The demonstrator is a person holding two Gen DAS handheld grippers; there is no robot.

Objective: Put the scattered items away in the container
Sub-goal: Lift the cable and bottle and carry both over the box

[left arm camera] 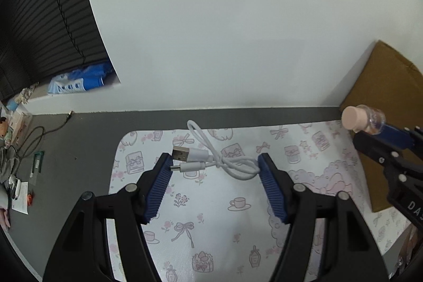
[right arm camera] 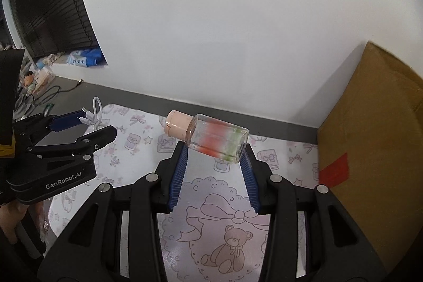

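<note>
Right tongs [right arm camera: 215,149]: clamped across a clear pink-capped bottle [right arm camera: 211,136], lying crosswise above the counter; cardboard box [right arm camera: 375,128] just to their right. Left tongs [left arm camera: 212,165]: pinching a coiled white USB cable [left arm camera: 211,157], box farther off

Each camera sits on a gripper and looks forward and down along two blue fingers, close above the patterned mat [left arm camera: 211,205], toward the white wall [left arm camera: 224,44]. The left camera sees the right gripper [left arm camera: 380,128] at its right edge. The right camera sees the left gripper [right arm camera: 87,126] at its left edge. Both share the mat, the wall, the brown box [right arm camera: 370,123] on the right and the dark blinds [left arm camera: 39,25] at upper left.
</note>
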